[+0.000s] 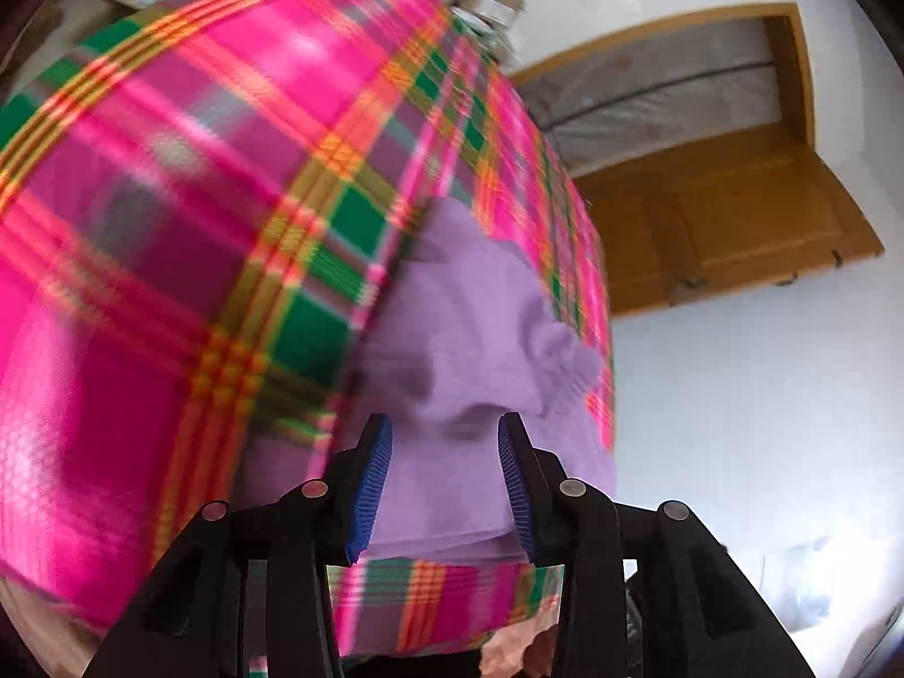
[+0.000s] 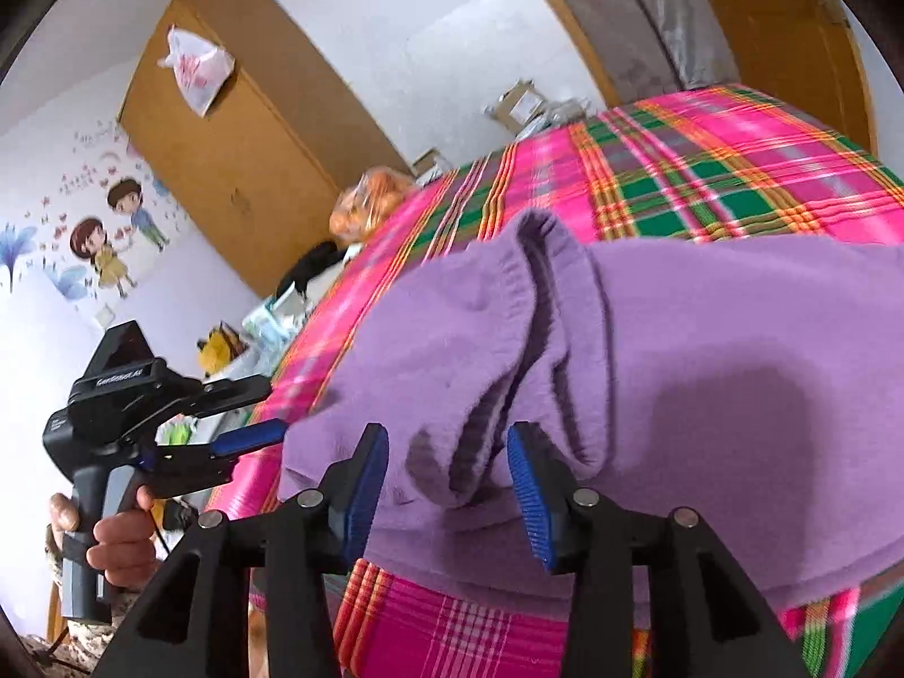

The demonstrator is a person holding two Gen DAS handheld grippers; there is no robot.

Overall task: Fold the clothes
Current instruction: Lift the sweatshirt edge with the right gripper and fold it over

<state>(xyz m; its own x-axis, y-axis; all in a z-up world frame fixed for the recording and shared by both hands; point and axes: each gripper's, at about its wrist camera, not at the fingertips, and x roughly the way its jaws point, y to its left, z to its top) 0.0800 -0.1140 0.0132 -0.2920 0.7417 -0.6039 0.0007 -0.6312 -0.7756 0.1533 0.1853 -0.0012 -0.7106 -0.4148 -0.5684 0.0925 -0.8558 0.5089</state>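
Observation:
A purple knitted garment point(image 1: 463, 339) lies bunched on a bed with a pink, green and orange plaid sheet point(image 1: 198, 198). My left gripper point(image 1: 445, 424) is open at the garment's near edge, with purple fabric showing between its blue pads point(image 1: 373, 480). In the right wrist view the garment point(image 2: 706, 395) fills the middle, its ribbed opening point(image 2: 537, 260) facing up. My right gripper point(image 2: 446, 432) is open, a fold of the fabric sitting between its fingertips. The left gripper point(image 2: 265, 412) shows there at the garment's left edge, held by a hand point(image 2: 113, 537).
A wooden wardrobe point(image 2: 237, 130) with a plastic bag point(image 2: 195, 68) on top stands against a wall with cartoon stickers point(image 2: 107, 237). Loose items point(image 2: 271, 322) crowd the bed's far side. A wooden door point(image 1: 734, 226) stands open by the white wall.

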